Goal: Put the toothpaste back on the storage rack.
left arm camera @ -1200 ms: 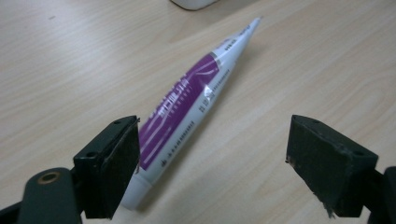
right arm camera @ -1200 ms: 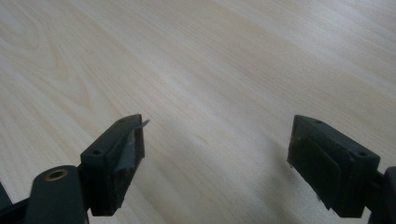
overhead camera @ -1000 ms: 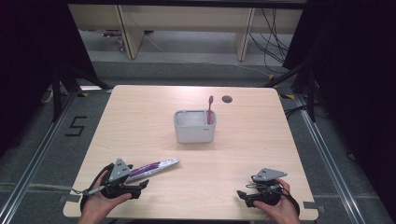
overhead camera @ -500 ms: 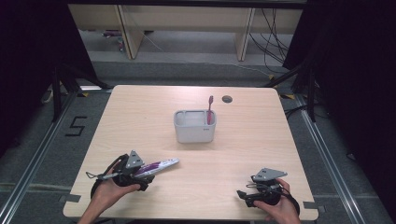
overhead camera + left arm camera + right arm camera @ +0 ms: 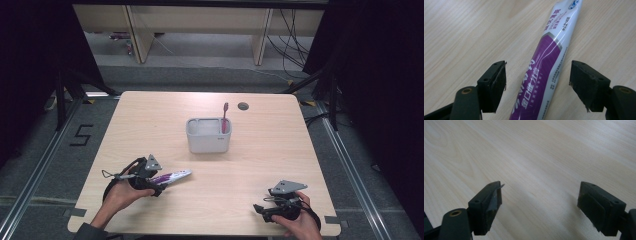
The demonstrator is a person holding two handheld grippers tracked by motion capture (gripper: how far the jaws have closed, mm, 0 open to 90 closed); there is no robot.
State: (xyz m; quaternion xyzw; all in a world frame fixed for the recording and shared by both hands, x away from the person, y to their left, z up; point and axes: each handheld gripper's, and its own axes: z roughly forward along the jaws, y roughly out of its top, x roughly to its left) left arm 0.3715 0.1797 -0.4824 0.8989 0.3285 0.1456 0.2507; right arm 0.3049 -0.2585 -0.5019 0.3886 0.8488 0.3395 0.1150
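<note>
A purple and white toothpaste tube (image 5: 171, 177) lies flat on the wooden table (image 5: 270, 150) at the front left. My left gripper (image 5: 159, 187) straddles the tube's (image 5: 541, 75) near end. Its jaws have just been closing, but the pads (image 5: 499, 82) stand clear of the tube on both sides, so it is open. My right gripper (image 5: 259, 209) rests at the front right, pointing left. In the right gripper view its jaws (image 5: 539, 205) stand wide apart over bare wood, with nothing between them.
A grey rectangular holder (image 5: 208, 135) stands at the table's middle with a pink toothbrush (image 5: 224, 117) upright in its right end. A small dark round hole (image 5: 243, 106) sits near the far edge. Dark frames and floor rails flank the table.
My left gripper has slid right along the table until its jaws sit around the tube's near end, and they have narrowed a little. The right gripper has stayed put.
</note>
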